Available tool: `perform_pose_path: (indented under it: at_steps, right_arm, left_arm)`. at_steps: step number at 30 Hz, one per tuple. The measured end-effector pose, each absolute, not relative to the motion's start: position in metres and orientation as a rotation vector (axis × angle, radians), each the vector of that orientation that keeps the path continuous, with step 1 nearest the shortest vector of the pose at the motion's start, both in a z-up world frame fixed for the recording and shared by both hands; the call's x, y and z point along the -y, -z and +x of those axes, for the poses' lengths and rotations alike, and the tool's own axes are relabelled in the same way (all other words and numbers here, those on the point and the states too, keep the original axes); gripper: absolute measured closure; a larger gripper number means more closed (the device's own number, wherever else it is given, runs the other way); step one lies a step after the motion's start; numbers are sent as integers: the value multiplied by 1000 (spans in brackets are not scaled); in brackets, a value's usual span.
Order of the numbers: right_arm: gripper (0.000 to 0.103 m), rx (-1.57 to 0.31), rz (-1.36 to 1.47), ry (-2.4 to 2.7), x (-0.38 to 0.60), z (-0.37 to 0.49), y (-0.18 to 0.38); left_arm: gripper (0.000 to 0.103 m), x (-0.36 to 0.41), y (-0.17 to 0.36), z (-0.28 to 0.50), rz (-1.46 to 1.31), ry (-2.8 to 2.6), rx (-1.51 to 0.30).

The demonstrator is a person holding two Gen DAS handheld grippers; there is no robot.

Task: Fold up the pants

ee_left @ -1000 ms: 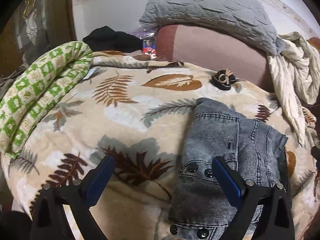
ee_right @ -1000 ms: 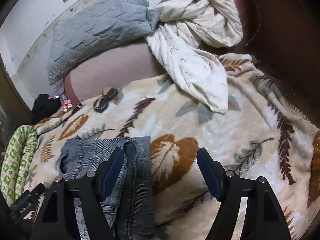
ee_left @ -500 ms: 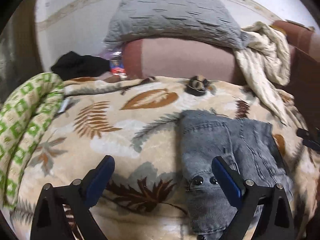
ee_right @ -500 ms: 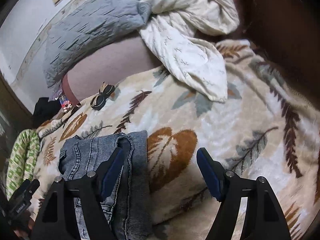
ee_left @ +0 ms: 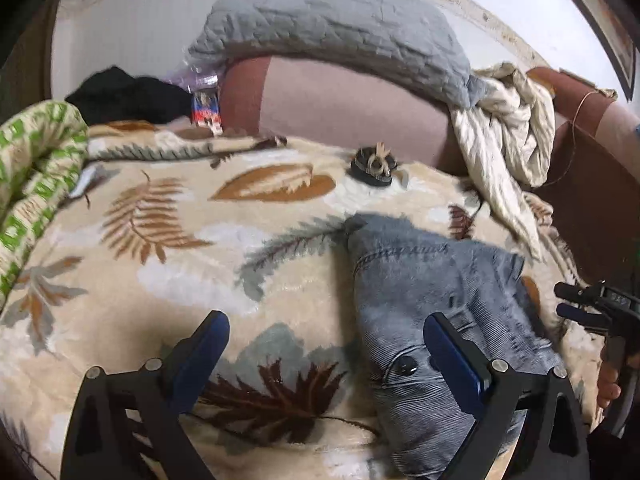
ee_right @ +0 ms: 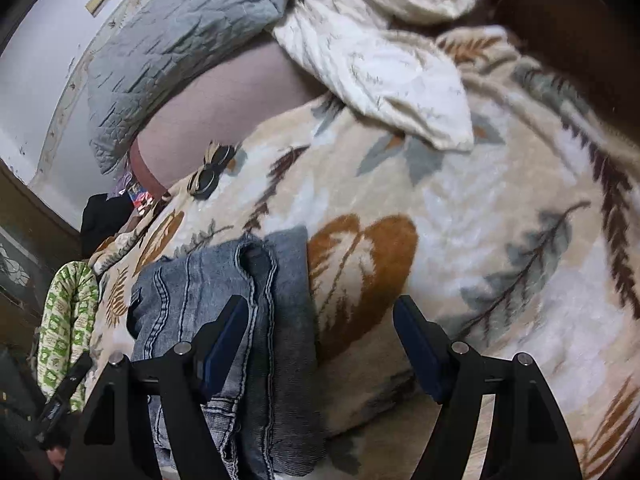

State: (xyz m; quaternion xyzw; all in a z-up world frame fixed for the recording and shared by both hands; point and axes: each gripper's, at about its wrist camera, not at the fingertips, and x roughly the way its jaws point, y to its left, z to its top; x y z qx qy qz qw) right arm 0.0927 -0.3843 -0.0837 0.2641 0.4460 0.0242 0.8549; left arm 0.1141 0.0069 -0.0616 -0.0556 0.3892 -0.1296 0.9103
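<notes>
Far to the left of the left hand-held gripper (ee_left: 326, 346), a rolled green-patterned quilt (ee_left: 38, 168) is seen at the bed's edge, and the leaf-printed blanket (ee_left: 168, 240) is spread ahead of and beneath both tools. The left hand-held gripper is held wide apart with nothing between its pads; bare blanket lies under its left finger, while its right finger hangs over the near left part of the pants (ee_left: 436, 300). The grey denim pants are found on the blanket, ahead of and to the right of this gripper, already doubled into a narrow, layered strip, with rivets or buttons showing just beside the right finger. The strip's long axis runs away from the tools toward the headboard, with the blunt folded end pointing toward the grey pillow (ee_left: 332, 20); which end holds the waistband cannot be told for certain. The task is judged to be partly done: the lengthwise fold is in place, and a crosswise fold appears to be left. Further right, the right hand-held gripper (ee_right: 320, 338) is also held wide and empty, its left finger over the pants' right half, its right finger over bare blanket. A crumpled cream cloth (ee_right: 380, 60) lies well beyond it.
</notes>
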Motion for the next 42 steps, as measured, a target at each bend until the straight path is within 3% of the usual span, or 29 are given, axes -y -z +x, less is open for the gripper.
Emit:
perform_pose_path:
  at_steps: [24,42]
  right_arm:
    - [27,-1036,565,-99,368,100,106]
    - [27,-1043,584,-158,352,103,115]
  left_arm:
    - [4,16,101,128,-232,496,-992]
    - [5,29,107,128,-336,629,-1026]
